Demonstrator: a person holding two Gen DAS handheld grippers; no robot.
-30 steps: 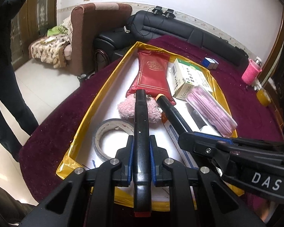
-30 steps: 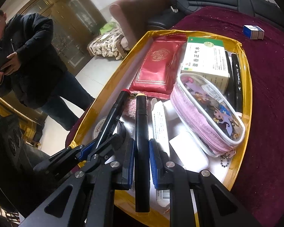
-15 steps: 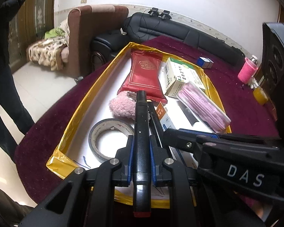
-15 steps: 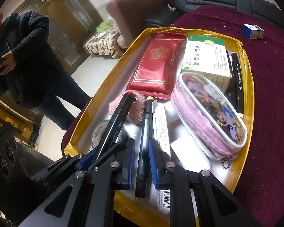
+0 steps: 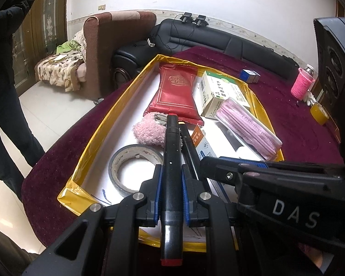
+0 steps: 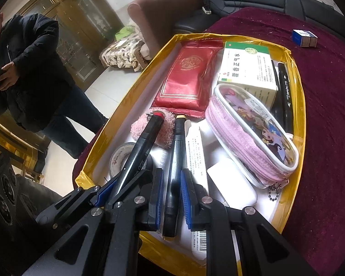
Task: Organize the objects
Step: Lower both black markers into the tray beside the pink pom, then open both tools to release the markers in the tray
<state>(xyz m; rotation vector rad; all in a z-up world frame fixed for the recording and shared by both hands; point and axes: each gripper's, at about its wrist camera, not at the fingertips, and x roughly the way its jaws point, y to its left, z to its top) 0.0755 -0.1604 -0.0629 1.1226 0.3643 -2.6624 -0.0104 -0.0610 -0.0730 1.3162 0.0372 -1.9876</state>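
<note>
Most things already lie in the tray (image 6: 296, 73). My left tongs (image 5: 171, 181) clamp one marker (image 5: 171, 161); my right tongs (image 6: 172, 197) seem slackened around another marker (image 6: 176, 161).

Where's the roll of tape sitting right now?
The tape roll lies flat in the tray's near-left corner in the left wrist view, just left of the left gripper, with the pink fluffy pouch behind it.

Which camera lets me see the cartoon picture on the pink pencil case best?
The right wrist view. There the pencil case shows its clear side with the cartoon girl and its pink zipper, inside the yellow tray. The left wrist view catches only its pink zipper edge, so the picture is hidden.
</note>
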